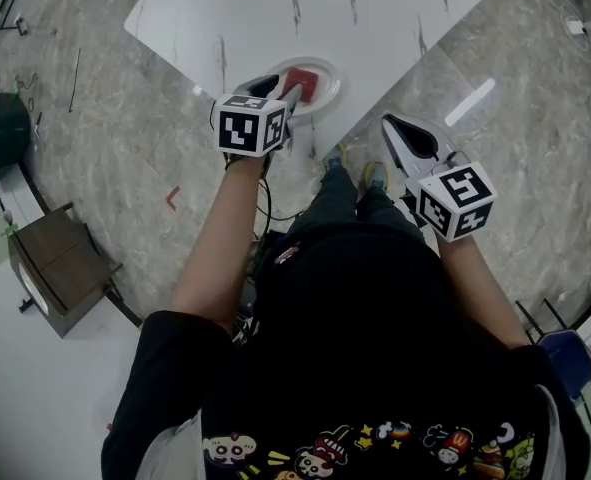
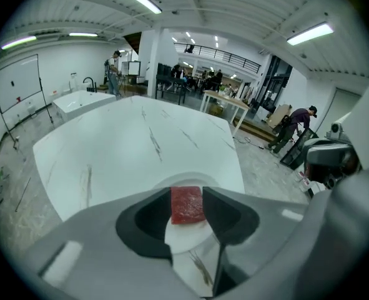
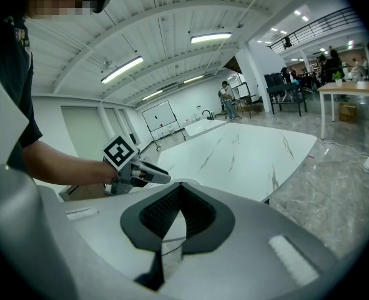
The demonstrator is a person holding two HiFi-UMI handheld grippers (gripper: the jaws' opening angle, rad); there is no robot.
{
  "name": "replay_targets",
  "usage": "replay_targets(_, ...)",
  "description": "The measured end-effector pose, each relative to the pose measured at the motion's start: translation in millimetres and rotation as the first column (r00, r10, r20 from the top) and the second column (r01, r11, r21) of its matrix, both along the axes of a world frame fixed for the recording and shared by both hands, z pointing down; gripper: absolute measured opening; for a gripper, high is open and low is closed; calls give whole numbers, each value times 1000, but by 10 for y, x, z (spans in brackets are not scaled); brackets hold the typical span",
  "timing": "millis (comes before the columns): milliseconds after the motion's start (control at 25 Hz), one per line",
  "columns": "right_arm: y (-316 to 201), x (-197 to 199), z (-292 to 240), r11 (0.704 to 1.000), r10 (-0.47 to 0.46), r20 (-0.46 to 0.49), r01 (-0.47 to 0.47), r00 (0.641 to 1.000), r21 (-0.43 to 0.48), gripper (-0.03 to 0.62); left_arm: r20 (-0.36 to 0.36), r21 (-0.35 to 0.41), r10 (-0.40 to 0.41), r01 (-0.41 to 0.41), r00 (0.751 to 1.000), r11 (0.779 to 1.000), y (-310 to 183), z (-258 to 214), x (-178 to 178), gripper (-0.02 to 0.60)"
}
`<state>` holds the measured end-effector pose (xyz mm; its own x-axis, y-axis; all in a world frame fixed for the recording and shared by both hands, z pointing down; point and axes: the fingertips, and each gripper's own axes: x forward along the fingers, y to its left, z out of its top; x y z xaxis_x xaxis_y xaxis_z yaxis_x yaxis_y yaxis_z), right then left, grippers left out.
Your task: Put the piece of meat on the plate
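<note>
The piece of meat [image 1: 300, 83] [image 2: 187, 204], a flat red slab, lies on the small white plate [image 1: 327, 72] [image 2: 185, 235]. From where I stand it seems to rest there rather than hang from anything. The plate sits near the corner of the white, dark-veined table [image 1: 275, 8] [image 2: 128, 142] [image 3: 246, 155] closest to the person.

The left tool [image 1: 283, 90] [image 2: 187, 195] hangs just over the plate, pointing steeply down. Its jaws stand partly spread. In the left gripper view the meat shows right in the gap between the tips, filling it from side to side, with bare plate below it. I see no pinch on it. The marker cube on that tool [image 1: 250, 126] faces up toward the head camera, with the person's bare forearm behind it.

The right tool [image 1: 393, 126] [image 3: 179, 185] is well apart from the plate, off the table's edge and above the grey marbled floor [image 1: 125, 118]. Its jaws are pressed together at the tips with nothing between them. Its own view looks across at the left tool [image 3: 162, 178] reaching over the table.

A brown cabinet [image 1: 60, 268] stands on the floor well to the person's left.
</note>
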<state>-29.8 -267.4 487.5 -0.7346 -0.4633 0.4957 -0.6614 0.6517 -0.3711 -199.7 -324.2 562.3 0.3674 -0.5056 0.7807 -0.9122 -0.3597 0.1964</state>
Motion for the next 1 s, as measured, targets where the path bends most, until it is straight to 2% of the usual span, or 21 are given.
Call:
replay_targets(160,-17,-98,-39,1000,-18,-3,18,1000,18,25,-20,128,-46,48,999,991,96,-383,-126,168)
replay_targets(320,-15,-193,-126,998,-38,-14,39,999,40,25,-52,197,-82,91,995,976,270,-686,-239,137)
replay_targets(640,-41,-316,-253,996,-56,-42,59,998,69,25,-124,287,-98,130,987,949,525,-1075,-310,137)
replay_targets(840,-54,-397,-247,996,-52,-48,56,997,73,25,-153,395,-111,163,982,904,611,-1264,-367,137)
replay_targets(1000,-38,-445,-258,996,-43,-49,47,998,75,25,-175,443,-119,187,977,877,701,-1379,-421,137)
